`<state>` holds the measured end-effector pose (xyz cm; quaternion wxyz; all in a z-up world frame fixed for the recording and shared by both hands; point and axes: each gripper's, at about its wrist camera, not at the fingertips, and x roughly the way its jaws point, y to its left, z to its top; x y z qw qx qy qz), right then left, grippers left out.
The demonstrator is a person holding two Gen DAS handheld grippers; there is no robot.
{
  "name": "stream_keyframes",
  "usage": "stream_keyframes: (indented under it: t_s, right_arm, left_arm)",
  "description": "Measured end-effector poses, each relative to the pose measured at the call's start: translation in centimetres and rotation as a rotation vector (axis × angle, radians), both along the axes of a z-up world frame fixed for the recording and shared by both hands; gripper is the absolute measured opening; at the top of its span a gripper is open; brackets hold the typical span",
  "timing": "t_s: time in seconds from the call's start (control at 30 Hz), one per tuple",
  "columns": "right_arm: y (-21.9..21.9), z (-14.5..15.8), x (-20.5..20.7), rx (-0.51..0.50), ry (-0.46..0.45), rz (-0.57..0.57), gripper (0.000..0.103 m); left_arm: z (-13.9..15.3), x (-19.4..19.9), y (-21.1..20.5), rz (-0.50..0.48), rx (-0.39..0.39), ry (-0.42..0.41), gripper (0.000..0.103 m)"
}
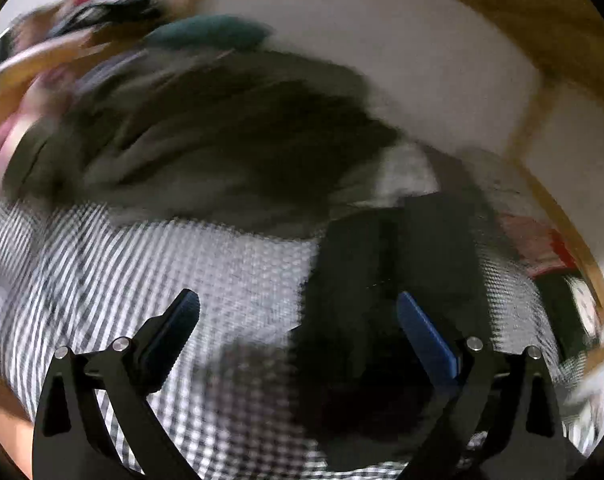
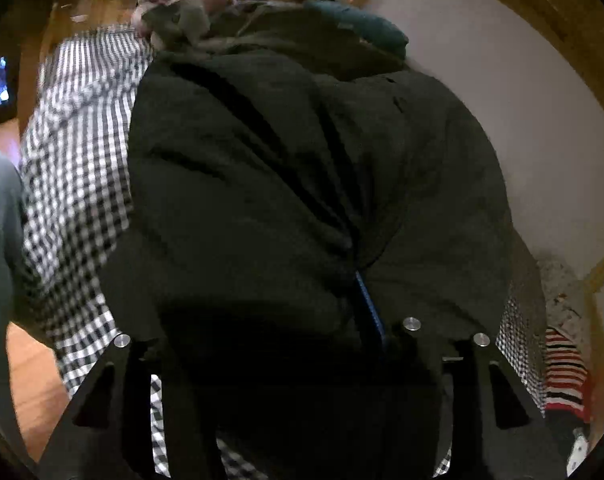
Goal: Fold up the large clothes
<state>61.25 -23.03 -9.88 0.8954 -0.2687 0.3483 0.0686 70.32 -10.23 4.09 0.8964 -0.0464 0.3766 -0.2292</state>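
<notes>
While the left tool (image 1: 298,320) gapes empty, the dark puffy jacket (image 2: 286,168) bunches between the right tool's (image 2: 262,320) fingers.

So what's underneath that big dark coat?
A black-and-white checked cover shows around the dark coat, which lies on it. Whatever sits directly beneath the coat's middle is hidden.

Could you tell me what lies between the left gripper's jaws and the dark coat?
In the left wrist view, only checked bedding separates the open left gripper from the dark coat.
</notes>
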Motion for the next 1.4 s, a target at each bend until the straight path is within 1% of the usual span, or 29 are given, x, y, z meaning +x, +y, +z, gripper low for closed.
stream_keyframes:
  t_s: [0.07,0.17,0.2,0.23,0.27,0.3,0.33,0.37,0.43,0.5,0.53,0.57,0.63,0.67,0.7,0.73,0.77,0.83,0.9,0.93,0.97,1.07,1.13,1.17,1.23,1.27,1.3,1.37,1.4]
  right_arm:
    - [0.3,-0.7,-0.1,-0.029,-0.006,0.006,0.053]
    - [0.3,-1.2,-0.3,-0.046,-0.015,0.012,0.054]
    - [0.3,-1.3,-0.4,-0.051,-0.022,0.01,0.055]
    - [0.3,-1.4,-0.4,-0.055,-0.027,0.007,0.056]
    - [0.3,-1.5,-0.6,-0.065,-0.037,0.001,0.057]
    - [0.4,-1.5,-0.8,-0.074,-0.048,-0.002,0.059]
    - [0.4,-1.4,-1.3,-0.079,-0.062,-0.003,0.062]
    - [0.4,-1.0,-1.7,-0.083,-0.075,0.0,0.065]
    - [0.4,0.4,-4.0,-0.06,-0.088,0.045,0.084]
    - [-0.2,1.7,-7.1,0.009,-0.087,0.137,0.09]
    - [-1.1,2.6,-8.4,0.065,-0.075,0.133,0.09]
    - [-2.2,3.7,-9.2,0.137,-0.058,0.122,0.09]
    - [-6.7,7.4,-10.5,0.349,-0.086,0.048,0.091]
    - [-8.9,8.8,-10.5,0.415,-0.11,-0.015,0.092]
    - [-10.6,9.6,-10.0,0.449,-0.12,-0.069,0.094]
    - [-12.9,10.0,-8.6,0.482,-0.093,-0.142,0.095]
    - [-13.7,9.6,-7.4,0.489,-0.046,-0.163,0.095]
    - [-15.2,6.9,-3.3,0.484,0.135,-0.203,0.095]
    - [-15.1,2.9,-0.1,0.454,0.307,-0.214,0.095]
    - [-15.3,1.4,0.7,0.469,0.345,-0.215,0.1]
    - [-15.5,0.5,1.0,0.487,0.366,-0.211,0.1]
    - [-15.1,-0.9,0.9,0.481,0.349,-0.196,0.101]
    - [-14.6,-1.7,1.0,0.454,0.341,-0.208,0.101]
    - [-14.6,-1.7,1.0,0.448,0.344,-0.215,0.101]
    - [-14.0,-2.2,1.1,0.453,0.348,-0.215,0.101]
    - [-14.2,-2.2,0.9,0.469,0.349,-0.217,0.101]
    - [-14.3,-2.1,1.2,0.481,0.348,-0.217,0.101]
    - [-14.8,-1.6,1.1,0.512,0.342,-0.215,0.101]
    - [-14.9,-1.5,1.0,0.519,0.341,-0.215,0.101]
  left_arm:
    - [1.9,0.4,-3.5,-0.14,0.013,0.013,0.098]
    - [3.0,1.9,-11.4,-0.368,0.128,0.065,0.098]
    - [2.5,2.5,-15.1,-0.451,0.208,0.092,0.098]
    - [1.9,2.9,-17.3,-0.494,0.261,0.105,0.098]
    - [0.4,3.7,-20.6,-0.54,0.366,0.126,0.098]
    - [-1.8,4.9,-23.2,-0.528,0.513,0.146,0.098]
    - [-4.0,6.1,-24.7,-0.504,0.628,0.169,0.098]
    - [-5.0,6.8,-25.3,-0.502,0.647,0.201,0.098]
    - [-6.2,8.4,-25.5,-0.489,0.584,0.282,0.098]
    - [-7.1,8.4,-24.8,-0.482,0.545,0.279,0.099]
    - [-7.4,8.2,-24.7,-0.482,0.534,0.274,0.099]
    - [-7.8,8.1,-24.1,-0.477,0.495,0.27,0.099]
    - [-8.4,8.2,-22.6,-0.471,0.426,0.274,0.099]
    - [-8.6,8.2,-21.8,-0.467,0.379,0.267,0.098]
    - [-9.0,8.3,-20.9,-0.462,0.35,0.258,0.098]
    - [-9.7,8.2,-20.4,-0.459,0.325,0.241,0.098]
    - [-10.0,8.1,-19.6,-0.453,0.298,0.219,0.098]
    - [-10.4,7.6,-19.0,-0.44,0.256,0.183,0.098]
    - [-10.6,7.6,-18.0,-0.432,0.221,0.169,0.098]
    - [-10.9,7.7,-17.7,-0.432,0.203,0.164,0.098]
    - [-11.4,7.7,-16.9,-0.425,0.171,0.164,0.098]
    - [-13.3,8.5,-16.0,-0.411,0.104,0.16,0.098]
    - [-13.5,8.4,-15.9,-0.403,0.108,0.151,0.098]
    - [-13.2,8.2,-16.3,-0.396,0.131,0.138,0.098]
    - [-12.0,7.5,-16.4,-0.355,0.178,0.121,0.098]
    - [-10.4,6.2,-15.8,-0.292,0.184,0.101,0.098]
    - [-9.2,5.1,-15.0,-0.259,0.157,0.082,0.098]
    - [-7.3,1.9,-13.3,-0.276,0.077,0.05,0.098]
    - [-7.2,0.8,-12.9,-0.285,0.084,0.045,0.098]
